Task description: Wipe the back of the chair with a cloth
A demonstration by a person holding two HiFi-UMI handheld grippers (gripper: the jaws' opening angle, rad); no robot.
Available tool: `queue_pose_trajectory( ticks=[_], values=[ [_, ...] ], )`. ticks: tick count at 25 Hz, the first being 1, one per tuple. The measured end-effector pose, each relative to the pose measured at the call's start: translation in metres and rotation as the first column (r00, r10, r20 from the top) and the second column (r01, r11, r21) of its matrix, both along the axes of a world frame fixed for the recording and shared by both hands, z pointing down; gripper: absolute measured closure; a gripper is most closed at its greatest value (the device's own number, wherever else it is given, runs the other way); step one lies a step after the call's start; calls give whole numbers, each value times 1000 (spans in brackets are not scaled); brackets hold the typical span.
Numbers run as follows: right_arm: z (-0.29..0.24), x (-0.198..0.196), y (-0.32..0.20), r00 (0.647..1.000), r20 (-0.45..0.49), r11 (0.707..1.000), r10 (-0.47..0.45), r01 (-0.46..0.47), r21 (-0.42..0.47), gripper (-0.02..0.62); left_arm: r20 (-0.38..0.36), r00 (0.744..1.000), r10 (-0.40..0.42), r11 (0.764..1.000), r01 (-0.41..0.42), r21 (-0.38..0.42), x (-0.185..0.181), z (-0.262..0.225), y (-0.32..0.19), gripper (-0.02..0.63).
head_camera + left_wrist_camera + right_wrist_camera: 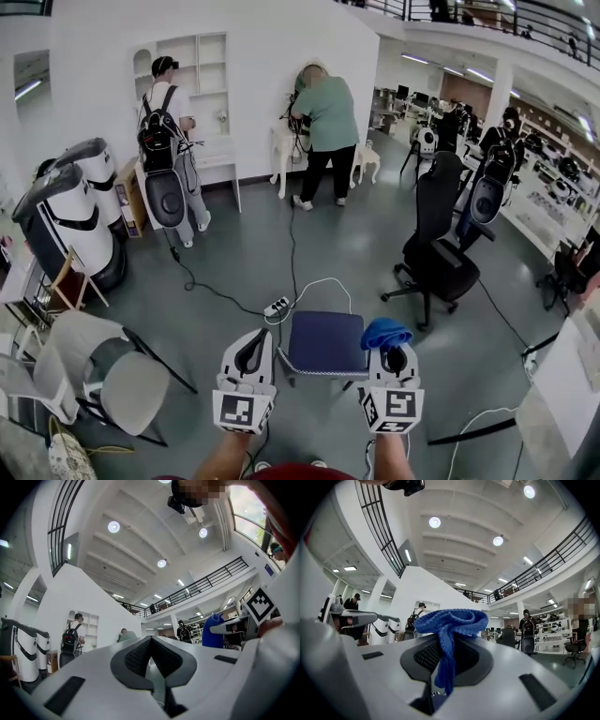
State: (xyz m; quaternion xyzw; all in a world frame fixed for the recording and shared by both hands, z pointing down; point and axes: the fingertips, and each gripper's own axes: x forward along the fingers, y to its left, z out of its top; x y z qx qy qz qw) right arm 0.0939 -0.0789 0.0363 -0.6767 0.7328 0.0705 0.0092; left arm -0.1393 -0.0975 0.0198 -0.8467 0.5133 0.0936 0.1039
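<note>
One cloth (450, 620) is clamped by fingers of the right gripper (395, 351); left gripper (253, 336) fingers meet.

Glossy grey floor (246, 251) of a large open hall, seen from above.

Nearest the viewer, a blue-seated chair (325, 342) stands on the floor. A white power strip (277, 307) lies just beyond its left corner. A white cable (323, 278) loops from the strip behind the chair, and a black cable (292, 244) runs away toward the far wall. At left stands a pale grey chair (117, 375) on black legs, with two tall white-and-black machines (70, 220) farther back. At right, well apart from the blue seat, a black office chair (436, 248) rests on its wheeled base. A person with a backpack (169, 141) and a person in a green top (323, 122) stand near the far wall.
</note>
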Motion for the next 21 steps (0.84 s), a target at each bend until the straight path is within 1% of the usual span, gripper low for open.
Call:
queue_pose_trajectory(
  ticks=[5, 8, 16, 21],
  values=[
    [0, 4, 4, 1000, 8, 1000, 4, -4, -2, 532, 13, 1000, 7, 1000, -7, 9, 4, 0, 5, 592],
    [5, 3, 5, 1000, 14, 1000, 4, -3, -8, 532, 2, 1000, 4, 1000, -4, 3, 3, -2, 7, 592],
    [5, 8, 9, 1000, 25, 1000, 7, -6, -10, 532, 6, 1000, 5, 1000, -5, 5, 9, -4, 14, 592],
    [7, 12, 15, 1000, 17, 1000, 16, -16, -21, 534, 47, 999, 27, 1000, -28, 13, 13, 4, 17, 592]
  ],
)
